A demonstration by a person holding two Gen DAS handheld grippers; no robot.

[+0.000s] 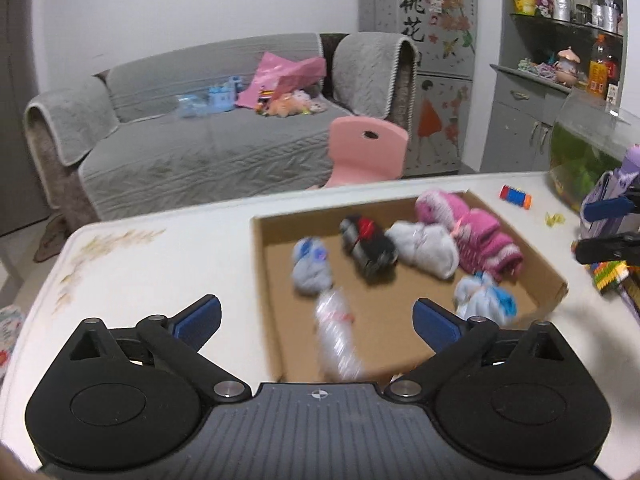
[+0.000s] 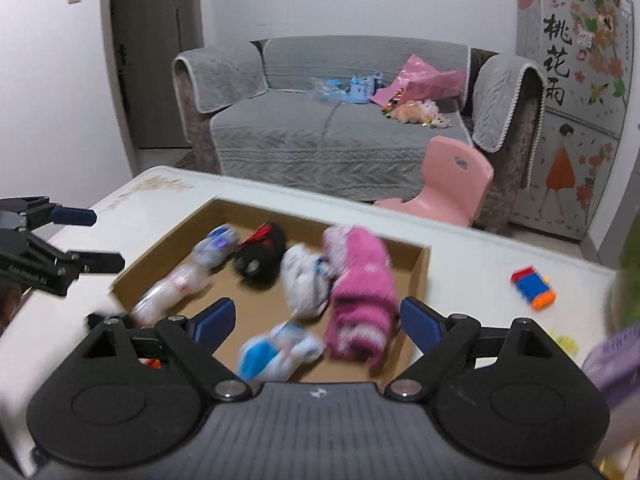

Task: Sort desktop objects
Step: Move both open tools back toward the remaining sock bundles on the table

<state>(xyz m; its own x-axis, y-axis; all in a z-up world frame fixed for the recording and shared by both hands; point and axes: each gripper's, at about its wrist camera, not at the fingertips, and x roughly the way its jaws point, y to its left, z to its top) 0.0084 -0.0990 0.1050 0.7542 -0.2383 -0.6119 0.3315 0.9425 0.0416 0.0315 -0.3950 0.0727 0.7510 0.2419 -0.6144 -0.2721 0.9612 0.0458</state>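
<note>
1. The left wrist view shows a glass fish bowl with green water [image 1: 580, 156] at the far right of the white counter [image 1: 160, 264], with grey shelves holding a bottle and silver cans behind it. The right wrist view shows instead a dark door at the back left. Both views show the grey sofa [image 2: 320, 136] and the small pink plastic chair [image 1: 366, 148].
2. The shallow brown cardboard tray [image 1: 268, 280] lies on the counter. In it are rolled sock bundles: a large pink and white one [image 2: 360, 296], a black one with red [image 2: 260, 256], a white-grey one [image 2: 304, 284], a grey one with blue [image 2: 214, 250] and a light blue and white one [image 2: 276, 352]. A crumpled clear plastic bottle [image 1: 336, 340] lies along the left side of the tray. All are blurred.
3. A small blue, red and orange toy cylinder [image 2: 534, 288] lies on the counter outside the tray, to its right.
4. The left tongs [image 1: 316, 316] are spread wide above the near left part of the tray, holding and touching nothing.
5. The right tongs [image 2: 318, 318] are spread wide too, above the near edge of the tray, over the light blue bundle and the pink one, pinching nothing.
</note>
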